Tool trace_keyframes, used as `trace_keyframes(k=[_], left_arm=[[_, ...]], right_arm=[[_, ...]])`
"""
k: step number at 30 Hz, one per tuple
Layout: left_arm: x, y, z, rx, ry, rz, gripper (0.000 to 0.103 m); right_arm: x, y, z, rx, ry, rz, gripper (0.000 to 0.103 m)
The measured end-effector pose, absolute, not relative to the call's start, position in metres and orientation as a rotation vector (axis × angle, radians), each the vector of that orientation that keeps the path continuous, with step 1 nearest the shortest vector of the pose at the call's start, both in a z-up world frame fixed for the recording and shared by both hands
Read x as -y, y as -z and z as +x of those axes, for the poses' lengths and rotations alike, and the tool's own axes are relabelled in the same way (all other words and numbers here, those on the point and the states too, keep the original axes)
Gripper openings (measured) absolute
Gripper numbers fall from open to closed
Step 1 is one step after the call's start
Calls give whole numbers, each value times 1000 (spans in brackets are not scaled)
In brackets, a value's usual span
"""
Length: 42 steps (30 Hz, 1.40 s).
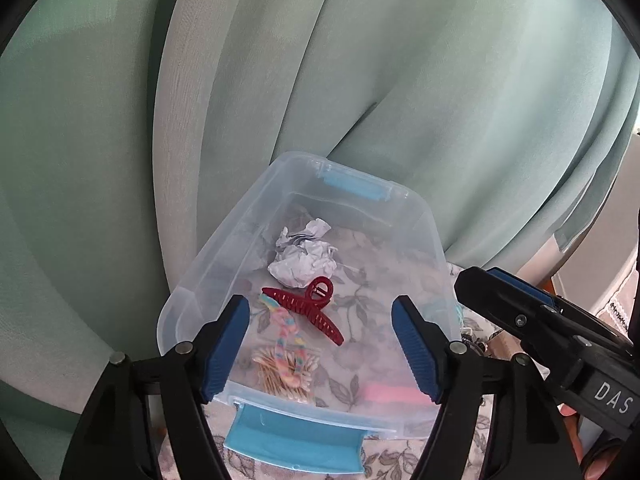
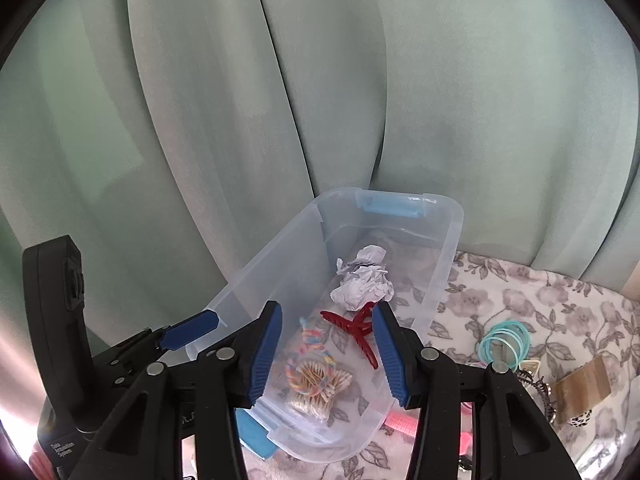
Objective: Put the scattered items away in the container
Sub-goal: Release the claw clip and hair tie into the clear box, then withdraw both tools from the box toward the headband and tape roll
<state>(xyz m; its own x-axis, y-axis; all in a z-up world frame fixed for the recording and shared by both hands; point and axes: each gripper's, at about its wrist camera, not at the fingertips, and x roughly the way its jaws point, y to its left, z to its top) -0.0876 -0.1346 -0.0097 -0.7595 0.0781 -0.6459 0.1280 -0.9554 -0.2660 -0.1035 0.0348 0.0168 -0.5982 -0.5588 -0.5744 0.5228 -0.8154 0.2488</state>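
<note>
A clear plastic container (image 1: pixel 436 240) with blue latches stands on a floral cloth. Inside lie a crumpled white paper (image 1: pixel 304 258), a red hair claw (image 1: pixel 310 306), a pastel braided band (image 1: pixel 286 344) and a packet of cotton swabs (image 1: pixel 280 376). My left gripper (image 1: pixel 321 300) hangs open over the container's near end with nothing between its pads. My right gripper (image 2: pixel 327 306) is open above the same end, the red hair claw (image 2: pixel 356 330) lying loose below it. One finger of the right gripper (image 1: pixel 516 286) shows at the container's right side.
Teal hair ties (image 2: pixel 506 340), a dark hair accessory (image 2: pixel 542 390), a wooden piece (image 2: pixel 584 380) and a pink item (image 2: pixel 400 424) lie on the cloth (image 2: pixel 560 304) right of the container. A pale green curtain (image 2: pixel 320 80) hangs close behind.
</note>
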Motion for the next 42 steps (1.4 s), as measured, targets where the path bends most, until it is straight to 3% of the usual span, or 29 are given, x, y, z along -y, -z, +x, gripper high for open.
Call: trace_keyframes(k=[12, 26, 32, 42], left_arm=[[88, -32, -58, -305, 2947, 997, 85], [7, -74, -20, -109, 3064, 901, 86], [-19, -80, -24, -185, 3099, 971, 86], [-75, -69, -31, -74, 3122, 1111, 86]], right_arm=[[-92, -42, -65, 160, 2447, 795, 57], [-176, -64, -11, 374, 2570, 666, 62], [-216, -67, 5, 467, 2626, 624, 63], [-279, -50, 10, 655, 2679, 648, 63]])
